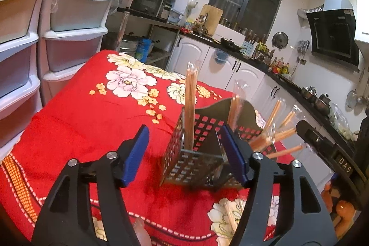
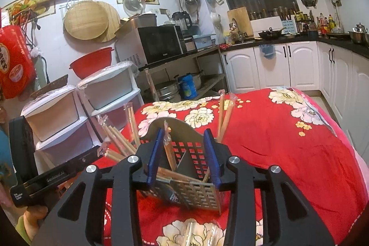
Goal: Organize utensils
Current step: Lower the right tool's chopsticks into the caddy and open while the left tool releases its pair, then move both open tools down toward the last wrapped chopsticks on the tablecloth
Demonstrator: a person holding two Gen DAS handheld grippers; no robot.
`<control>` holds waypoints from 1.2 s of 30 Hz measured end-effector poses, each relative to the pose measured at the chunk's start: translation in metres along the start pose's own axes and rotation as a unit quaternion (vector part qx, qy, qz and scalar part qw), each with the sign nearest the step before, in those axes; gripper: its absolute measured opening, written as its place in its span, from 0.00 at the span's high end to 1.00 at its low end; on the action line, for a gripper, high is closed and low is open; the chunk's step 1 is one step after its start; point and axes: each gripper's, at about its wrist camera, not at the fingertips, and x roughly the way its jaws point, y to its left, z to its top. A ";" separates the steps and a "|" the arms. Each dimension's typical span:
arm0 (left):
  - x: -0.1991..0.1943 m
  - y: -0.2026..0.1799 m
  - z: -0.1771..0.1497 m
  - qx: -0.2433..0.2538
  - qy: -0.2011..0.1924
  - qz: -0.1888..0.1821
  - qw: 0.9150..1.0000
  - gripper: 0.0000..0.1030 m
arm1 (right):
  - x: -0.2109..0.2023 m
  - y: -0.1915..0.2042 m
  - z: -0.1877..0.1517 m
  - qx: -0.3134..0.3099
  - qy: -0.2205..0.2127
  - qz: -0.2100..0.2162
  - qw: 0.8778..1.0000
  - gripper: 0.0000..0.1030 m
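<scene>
A perforated metal utensil holder (image 1: pixel 196 153) (image 2: pixel 191 167) stands on the red floral tablecloth (image 1: pixel 92 107) (image 2: pixel 288 142). Wrapped wooden chopsticks (image 1: pixel 191 107) stand upright in it; more (image 1: pixel 274 130) (image 2: pixel 120 137) lean out of its far compartment. My left gripper (image 1: pixel 184 153) is open, its blue pads on either side of the holder's near corner. My right gripper (image 2: pixel 184 153) is open and empty, its pads straddling the holder's top, with a wrapped pair (image 2: pixel 169 153) between them. More wrapped chopsticks (image 2: pixel 191 234) (image 1: pixel 230 216) lie on the cloth below.
White plastic drawer units (image 1: pixel 46 43) (image 2: pixel 80 112) stand beside the table. Kitchen counter with white cabinets (image 1: pixel 242 68) (image 2: pixel 288 61) runs behind. A microwave (image 2: pixel 161 43) sits on a metal shelf. The other gripper's body (image 1: pixel 322 144) (image 2: pixel 46 176) shows at each view's edge.
</scene>
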 end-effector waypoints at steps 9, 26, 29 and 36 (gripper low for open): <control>-0.013 0.001 -0.015 0.002 0.006 -0.001 1.000 0.25 | -0.014 -0.002 -0.008 -0.005 0.009 0.000 1.000 0.57; -0.029 -0.001 -0.040 0.002 0.024 0.001 1.000 0.11 | -0.035 -0.008 -0.033 -0.029 0.062 -0.003 0.998 0.44; -0.028 0.000 -0.045 0.001 0.034 0.000 0.999 0.11 | -0.034 -0.009 -0.038 -0.037 0.076 -0.005 0.996 0.44; -0.023 -0.004 -0.060 0.004 0.060 -0.011 0.998 0.11 | -0.028 -0.023 -0.052 -0.037 0.124 -0.020 0.991 0.44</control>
